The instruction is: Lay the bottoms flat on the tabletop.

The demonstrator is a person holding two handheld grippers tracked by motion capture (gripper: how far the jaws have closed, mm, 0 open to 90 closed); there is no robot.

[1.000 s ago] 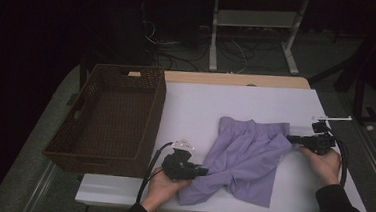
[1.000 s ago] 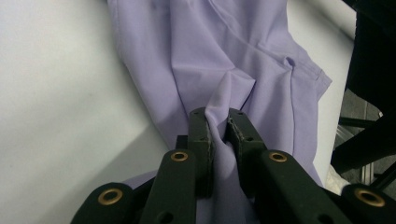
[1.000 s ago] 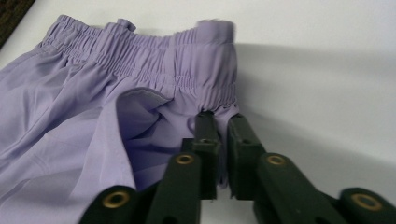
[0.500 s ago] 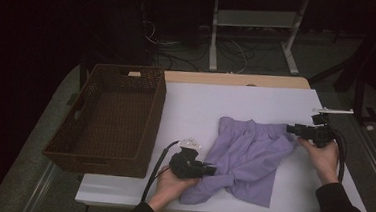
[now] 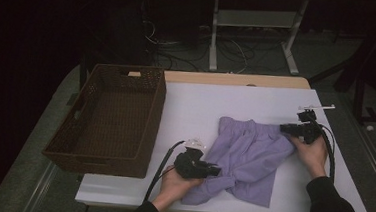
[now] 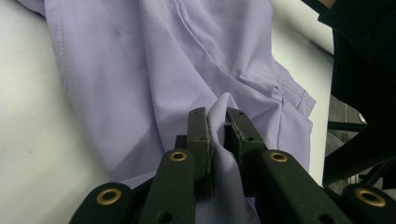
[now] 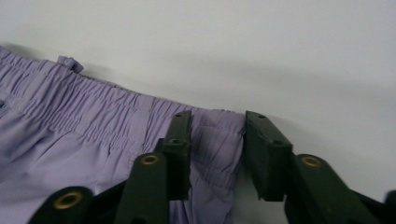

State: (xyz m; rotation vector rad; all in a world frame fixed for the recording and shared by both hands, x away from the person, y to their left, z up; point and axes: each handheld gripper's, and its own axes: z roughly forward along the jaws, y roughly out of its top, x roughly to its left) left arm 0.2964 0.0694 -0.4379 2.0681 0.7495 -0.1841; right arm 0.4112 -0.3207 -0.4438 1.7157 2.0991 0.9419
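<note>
Left claw (image 6: 217,135) pinching lilac shorts (image 6: 154,65), right claw (image 7: 217,140) closing astride waistband (image 7: 93,112)

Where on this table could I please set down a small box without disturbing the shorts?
The table is bare between the wicker basket and the purple shorts, and along its far edge behind them. The near right is crowded by the shorts, the left gripper and the right gripper.

Black tongs and dark sleeves

The left tongs (image 5: 215,171) and right tongs (image 5: 283,127) are built of matte black links set with brass-ringed rivets; black cables are trailed behind, and dark sleeves are worn.
</note>
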